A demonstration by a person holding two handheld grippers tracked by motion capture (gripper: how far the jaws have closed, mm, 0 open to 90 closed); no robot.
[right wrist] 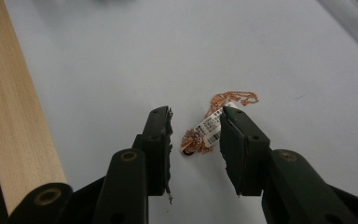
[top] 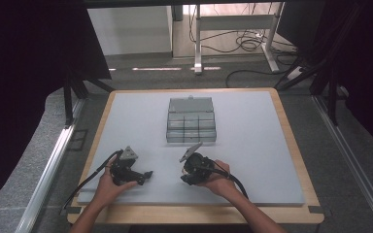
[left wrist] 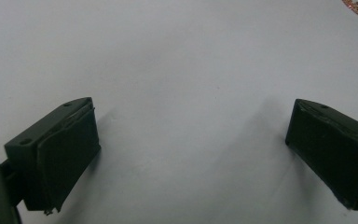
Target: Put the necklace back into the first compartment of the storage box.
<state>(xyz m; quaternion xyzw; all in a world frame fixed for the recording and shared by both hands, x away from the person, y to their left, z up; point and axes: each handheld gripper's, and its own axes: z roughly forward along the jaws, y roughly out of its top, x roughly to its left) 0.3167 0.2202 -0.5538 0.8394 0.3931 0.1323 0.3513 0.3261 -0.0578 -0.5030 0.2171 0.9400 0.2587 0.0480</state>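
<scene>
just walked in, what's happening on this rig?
A person holds a gripper in each hand at a pale grey mat on a wooden table. The right gripper points down at a thin copper-coloured chain with a white barcode tag; its jaws straddle the tagged end, not visibly pressing on it. The left gripper rests wide open over bare mat, holding nothing. A clear plastic compartment box with its lid raised sits farther back on the mat.
</scene>
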